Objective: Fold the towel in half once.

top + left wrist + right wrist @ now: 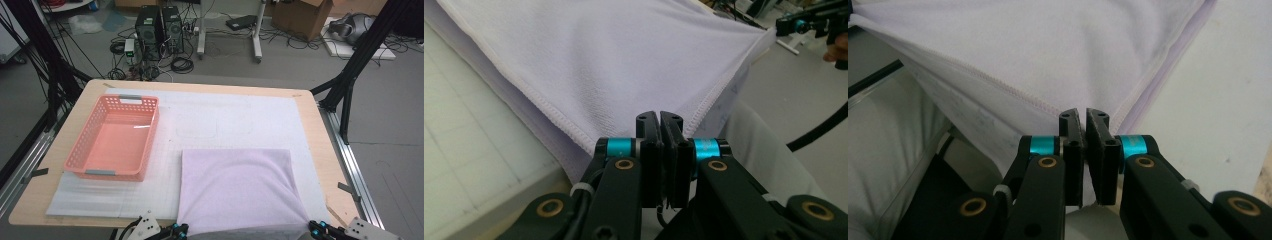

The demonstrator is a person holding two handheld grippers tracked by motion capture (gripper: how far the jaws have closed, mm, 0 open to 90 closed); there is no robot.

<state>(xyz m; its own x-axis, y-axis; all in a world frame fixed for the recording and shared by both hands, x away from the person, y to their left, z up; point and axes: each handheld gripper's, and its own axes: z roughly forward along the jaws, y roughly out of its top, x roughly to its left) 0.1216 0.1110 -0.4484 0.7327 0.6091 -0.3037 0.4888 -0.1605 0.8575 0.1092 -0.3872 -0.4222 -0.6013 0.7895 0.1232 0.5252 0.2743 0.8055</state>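
Pale lilac terry cloth (237, 192), soft, stitched hem, lies just right of the pink perforated plastic basket (114, 137) on white foam mat (210, 115). Left gripper (181, 231) & right gripper (314, 230) each pinch a near corner, jaws narrow on fabric. Gripper views show hem stitching & weave up close; high view shows basket w/ grey handles

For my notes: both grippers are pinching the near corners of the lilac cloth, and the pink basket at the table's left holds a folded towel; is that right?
Not quite: the high view shows the pink basket empty. The rest holds: the left gripper and right gripper each pinch a near corner of the lilac cloth.
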